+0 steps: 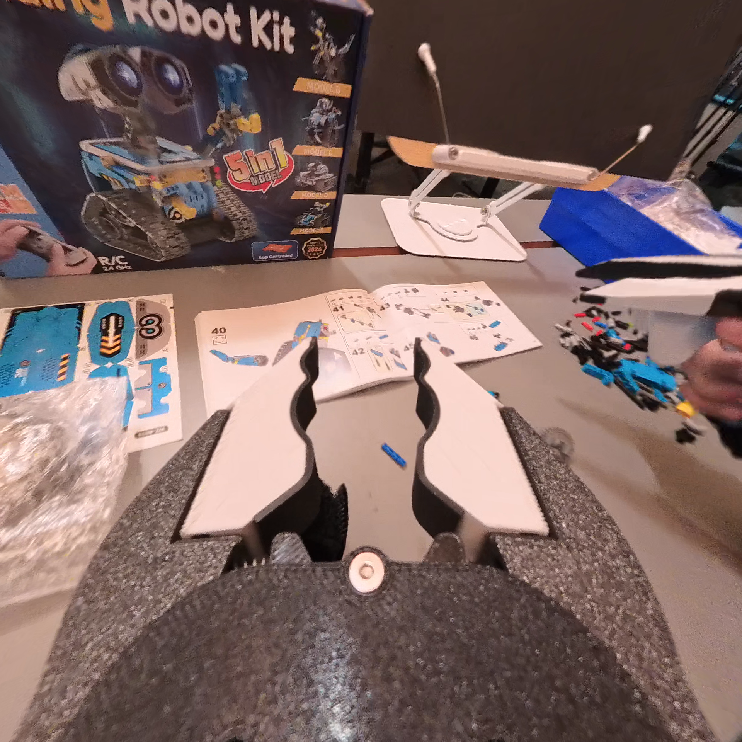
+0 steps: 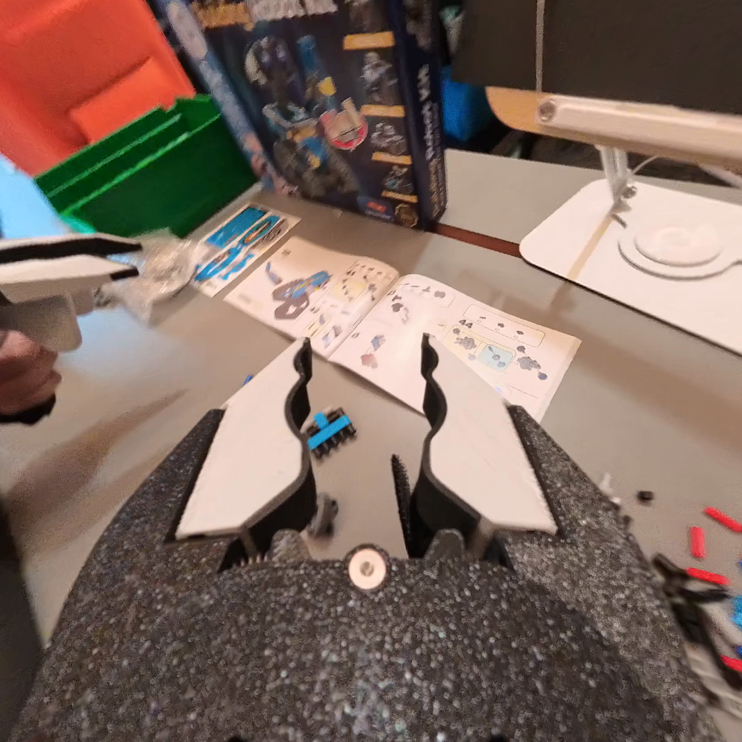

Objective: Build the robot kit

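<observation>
My left gripper (image 1: pixel 365 349) is open and empty, held low over the grey table (image 1: pixel 522 502). A small blue pin (image 1: pixel 393 454) lies on the table between its fingers. Its tips reach over the near edge of an open instruction booklet (image 1: pixel 421 317). My right gripper (image 2: pixel 365 345) is open and empty too. A small blue and black brick assembly (image 2: pixel 331 433) lies on the table between its fingers, close to the left finger, and a small grey piece (image 2: pixel 325 514) lies nearer the palm. The booklet (image 2: pixel 461 333) lies just beyond its tips.
A kit box (image 1: pixel 180 132) stands at the back, with a sticker sheet (image 1: pixel 100 341) and a clear plastic bag (image 1: pixel 52 461) at the left. A white stand (image 1: pixel 453 229), a blue box (image 1: pixel 614 229) and a pile of loose pieces (image 1: pixel 614 361) are at the right. A green bin (image 2: pixel 152 172) stands far left.
</observation>
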Demonstrator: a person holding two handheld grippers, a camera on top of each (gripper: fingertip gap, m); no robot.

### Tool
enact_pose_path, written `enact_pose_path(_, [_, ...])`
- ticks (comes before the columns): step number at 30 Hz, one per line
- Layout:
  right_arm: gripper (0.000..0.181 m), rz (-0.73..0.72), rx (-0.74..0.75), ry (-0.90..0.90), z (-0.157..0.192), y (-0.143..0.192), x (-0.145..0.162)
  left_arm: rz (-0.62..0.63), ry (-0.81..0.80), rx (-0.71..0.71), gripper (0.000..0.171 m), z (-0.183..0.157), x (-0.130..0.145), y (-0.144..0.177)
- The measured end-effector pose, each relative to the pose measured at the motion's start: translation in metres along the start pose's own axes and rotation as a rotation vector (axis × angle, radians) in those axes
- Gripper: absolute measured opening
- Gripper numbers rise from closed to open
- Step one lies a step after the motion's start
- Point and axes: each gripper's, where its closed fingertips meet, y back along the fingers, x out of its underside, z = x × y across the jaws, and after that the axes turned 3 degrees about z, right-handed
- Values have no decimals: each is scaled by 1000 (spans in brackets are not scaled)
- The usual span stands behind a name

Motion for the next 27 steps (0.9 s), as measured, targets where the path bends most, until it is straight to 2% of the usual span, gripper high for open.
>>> enact_pose_path(3, [55, -73, 63, -34, -9, -20, 22, -12, -37, 26, 48, 5, 12, -25])
enact_pose_path(4, [53, -59, 79, -23, -12, -22, 32, -30, -59, 29, 47, 5, 17, -27])
enact_pose_path(5, [59, -14, 72, -29, -12, -21, 40, -43, -72, 39, 45, 5, 24, -29])
enact_pose_path(6, [61, 10, 74, -19, -14, -18, 43, -15, -65, 57, 40, 2, 33, -31])
enact_pose_path(8, [49, -49, 110, 11, -22, -8, 37, 44, -33, 120, 39, -7, 41, -30])
enact_pose_path(11, [54, -72, 60, -39, -15, -5, 32, 38, 14, 140, 40, -9, 45, -32])
enact_pose_path(15, [53, -82, 110, 25, -24, -2, 32, 61, -55, 141, 41, -12, 53, -35])
enact_pose_path(22, [53, -23, 77, -8, -27, -10, 47, 53, -90, 137, 41, -15, 56, -35])
enact_pose_path(27, [54, -19, 111, 37, -31, -8, 46, 60, -170, 68, 42, -14, 58, -36])
